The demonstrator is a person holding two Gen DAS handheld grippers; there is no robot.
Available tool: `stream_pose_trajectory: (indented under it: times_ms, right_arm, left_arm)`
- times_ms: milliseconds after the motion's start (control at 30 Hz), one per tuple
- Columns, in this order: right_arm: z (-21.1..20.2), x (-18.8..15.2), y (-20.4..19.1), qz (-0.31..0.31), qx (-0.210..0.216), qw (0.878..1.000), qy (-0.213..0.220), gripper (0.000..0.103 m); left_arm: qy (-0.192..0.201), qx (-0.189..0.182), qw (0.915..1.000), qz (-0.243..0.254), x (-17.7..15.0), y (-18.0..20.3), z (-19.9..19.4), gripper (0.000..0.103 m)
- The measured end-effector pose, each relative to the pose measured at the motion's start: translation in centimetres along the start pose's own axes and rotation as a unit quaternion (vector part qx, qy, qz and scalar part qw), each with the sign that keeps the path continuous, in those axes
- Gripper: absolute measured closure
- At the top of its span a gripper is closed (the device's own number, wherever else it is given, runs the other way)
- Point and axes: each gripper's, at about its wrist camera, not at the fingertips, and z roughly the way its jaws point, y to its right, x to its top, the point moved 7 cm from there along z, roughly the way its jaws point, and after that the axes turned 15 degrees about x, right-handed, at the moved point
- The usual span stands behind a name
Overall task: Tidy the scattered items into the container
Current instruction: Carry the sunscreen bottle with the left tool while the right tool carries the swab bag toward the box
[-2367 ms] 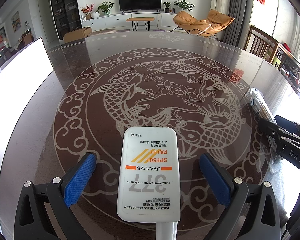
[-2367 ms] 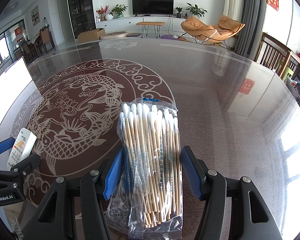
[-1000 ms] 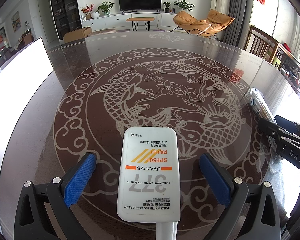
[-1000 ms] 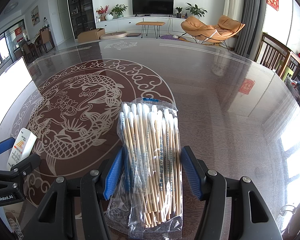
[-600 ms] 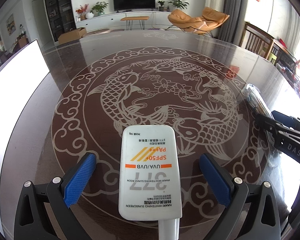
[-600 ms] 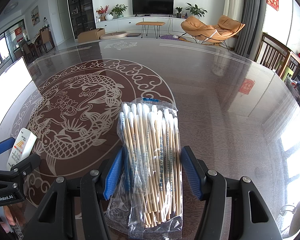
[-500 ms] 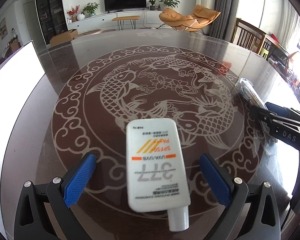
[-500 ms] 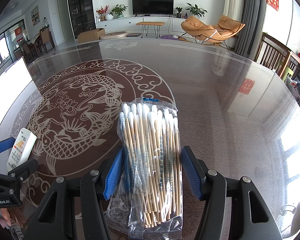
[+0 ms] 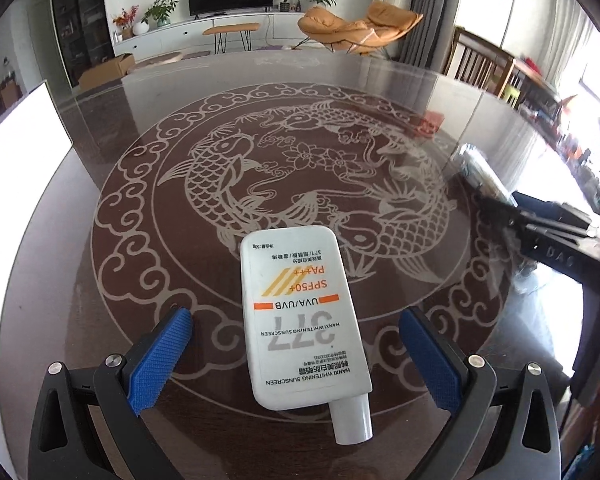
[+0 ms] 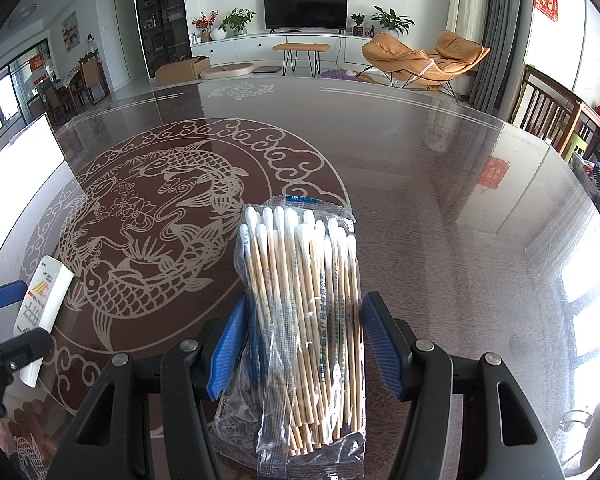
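Between L gripper pads, near edge of table: sunscreen tube is lying flat, cap end nearest cam, body slightly skewed. Jaws are sitting wide, clear gaps both sides, touching nothing. Tube's looking light, stiff-ish plastic shell w/ some squeeze, smooth and prob slippery on the glossy top; best grip is across the flat body mid-length, not the round cap.

R gripper is straddling the cotton swab pack, jaws part closed, pads right at the film; can't tell if actually pinching. Pack's v. light, crinkly film, sticks stiff but loose inside, so it'll sag; grab mid-bundle, moderate squeeze.

Farther out: fish inlay only, no container showing in either view.
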Motion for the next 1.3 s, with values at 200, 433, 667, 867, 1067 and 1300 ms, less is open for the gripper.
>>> stream_pose_trajectory:
  times_ms: [200, 433, 667, 867, 1067, 1300]
  right_arm:
    - [0.0, 0.0, 0.0, 0.000, 0.000, 1.000, 0.000, 0.044]
    - [0.0, 0.0, 0.0, 0.000, 0.000, 1.000, 0.000, 0.044]
    - [0.0, 0.1, -0.1, -0.001, 0.004, 1.000, 0.000, 0.042]
    - [-0.4, -0.5, -0.7, -0.038, 0.030, 0.999, -0.008, 0.060]
    - [-2.6, -3.0, -1.6, -0.027, 0.058, 0.998, 0.002, 0.064]
    - [-5.5, -5.7, -3.7, -0.002, 0.093, 0.995, 0.022, 0.064]
  left_arm:
    - [-0.001, 0.016, 0.9998, -0.012, 0.0, 0.0, 0.1, 0.000]
    - [0.002, 0.031, 0.9990, -0.031, -0.4, 0.3, -0.1, 0.000]
    - [0.014, 0.022, 0.9995, -0.017, 0.0, 0.5, -0.6, 0.027]
    - [0.018, 0.008, 0.9997, -0.017, -0.1, 0.2, -1.7, 0.052]
    - [0.023, -0.013, 0.9990, -0.036, -2.1, -0.1, -3.4, 0.052]
    - [0.033, -0.023, 0.9975, -0.059, -3.5, -1.3, -5.7, 0.052]
